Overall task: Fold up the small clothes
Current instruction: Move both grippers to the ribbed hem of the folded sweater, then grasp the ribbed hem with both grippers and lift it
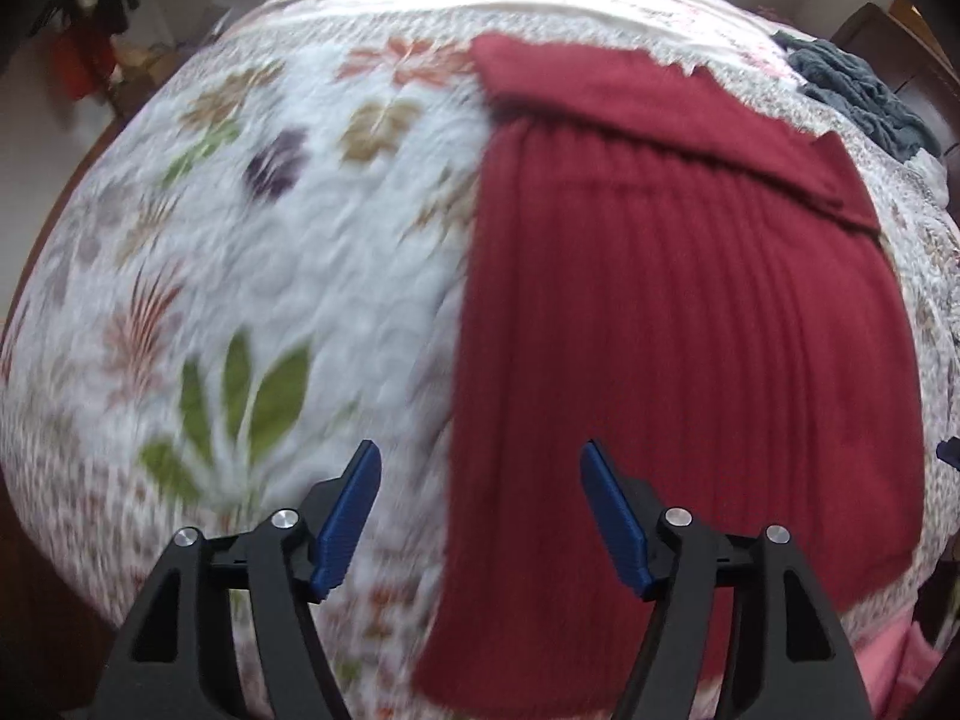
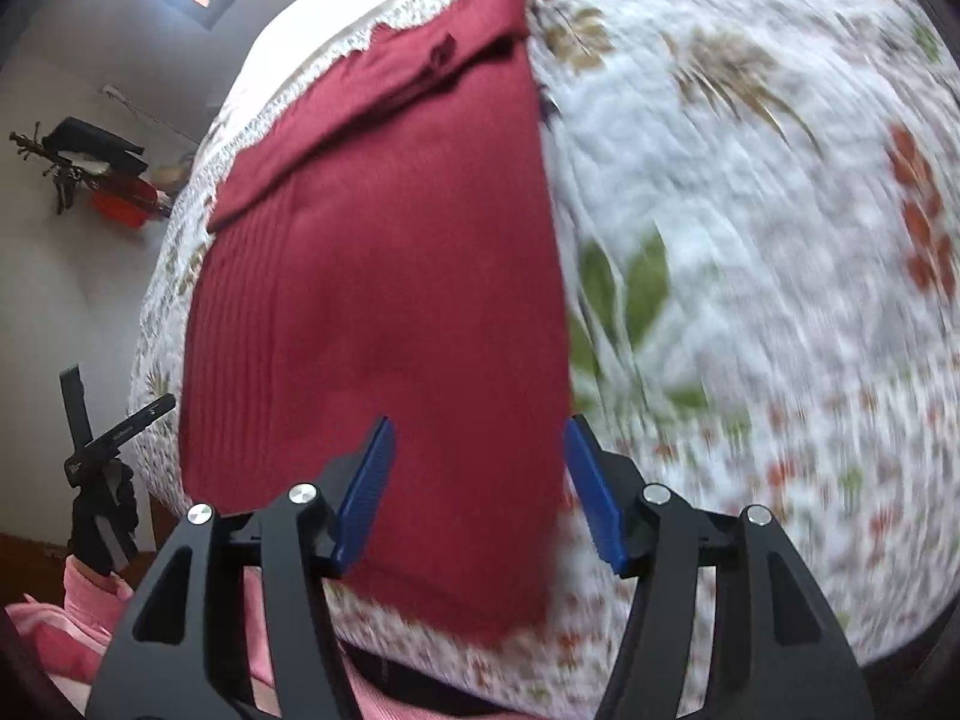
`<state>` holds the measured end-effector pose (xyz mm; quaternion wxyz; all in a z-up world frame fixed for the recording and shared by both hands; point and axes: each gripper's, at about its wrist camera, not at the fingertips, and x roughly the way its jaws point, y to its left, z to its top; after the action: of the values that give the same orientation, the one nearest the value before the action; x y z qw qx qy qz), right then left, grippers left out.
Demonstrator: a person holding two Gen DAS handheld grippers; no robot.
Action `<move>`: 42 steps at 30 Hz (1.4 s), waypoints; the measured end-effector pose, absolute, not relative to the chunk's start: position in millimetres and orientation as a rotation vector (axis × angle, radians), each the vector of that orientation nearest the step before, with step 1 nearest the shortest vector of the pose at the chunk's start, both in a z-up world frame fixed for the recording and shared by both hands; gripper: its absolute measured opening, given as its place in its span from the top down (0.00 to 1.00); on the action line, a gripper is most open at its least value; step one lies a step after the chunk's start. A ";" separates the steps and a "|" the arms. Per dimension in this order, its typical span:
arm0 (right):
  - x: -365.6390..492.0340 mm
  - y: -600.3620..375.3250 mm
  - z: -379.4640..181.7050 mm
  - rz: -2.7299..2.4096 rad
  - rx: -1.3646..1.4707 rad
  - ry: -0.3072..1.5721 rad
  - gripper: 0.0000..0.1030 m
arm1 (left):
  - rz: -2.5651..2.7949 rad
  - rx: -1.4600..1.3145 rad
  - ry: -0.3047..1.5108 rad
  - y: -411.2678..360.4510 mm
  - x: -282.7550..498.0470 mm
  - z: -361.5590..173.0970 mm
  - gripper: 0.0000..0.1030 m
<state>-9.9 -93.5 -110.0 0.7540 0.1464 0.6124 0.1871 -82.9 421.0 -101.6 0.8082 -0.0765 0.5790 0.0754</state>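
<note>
Left gripper (image 1: 480, 516) spread wide at bottom centre, blue pads (image 1: 348, 522) apart, holding nothing, above the left edge of the red ribbed garment (image 1: 690, 330). Right gripper (image 2: 480, 492) likewise wide apart and empty, above the garment's near right portion. Lying flat on the floral quilt (image 1: 270, 240), long axis from bottom of frame toward the top, a folded flap across the far end. Only in the left view: a grey-blue cloth heap (image 1: 864, 96), upper right. Only in the right view: a black-gloved hand (image 2: 102, 516) at lower left, pink sleeve (image 2: 78, 612) beneath.
</note>
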 end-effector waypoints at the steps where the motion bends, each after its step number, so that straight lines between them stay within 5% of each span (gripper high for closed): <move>1: -17.5 -95.5 -111.7 0.408 0.329 1.342 0.43 | 0.157 -0.172 1.243 421.6 -90.3 -102.4 0.33; 14: -64.2 -97.4 -140.1 0.427 0.350 1.420 0.43 | 0.100 -0.202 1.295 413.3 -132.9 -129.9 0.30; 20: -64.7 -83.8 -142.4 0.447 0.326 1.408 0.48 | -0.022 -0.281 1.315 394.1 -134.9 -133.1 0.37; 36: -61.6 -77.3 -146.1 0.460 0.314 1.410 0.59 | -0.014 -0.378 1.312 410.4 -146.4 -141.7 0.38; 37: -61.6 -77.1 -145.0 0.459 0.312 1.407 0.63 | -0.017 -0.378 1.310 409.1 -146.3 -140.7 0.42; 39: -60.6 -77.1 -145.0 0.456 0.316 1.407 0.92 | -0.002 -0.358 1.305 407.6 -150.1 -138.8 0.54; 42: -61.1 -81.3 -144.9 0.467 0.360 1.402 0.94 | 0.015 -0.311 1.292 401.1 -147.0 -135.0 0.74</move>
<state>-61.1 -81.3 -144.9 0.7243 0.1633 0.6355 0.2118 -147.0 401.1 -135.0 0.7871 -0.1441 0.5996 0.0067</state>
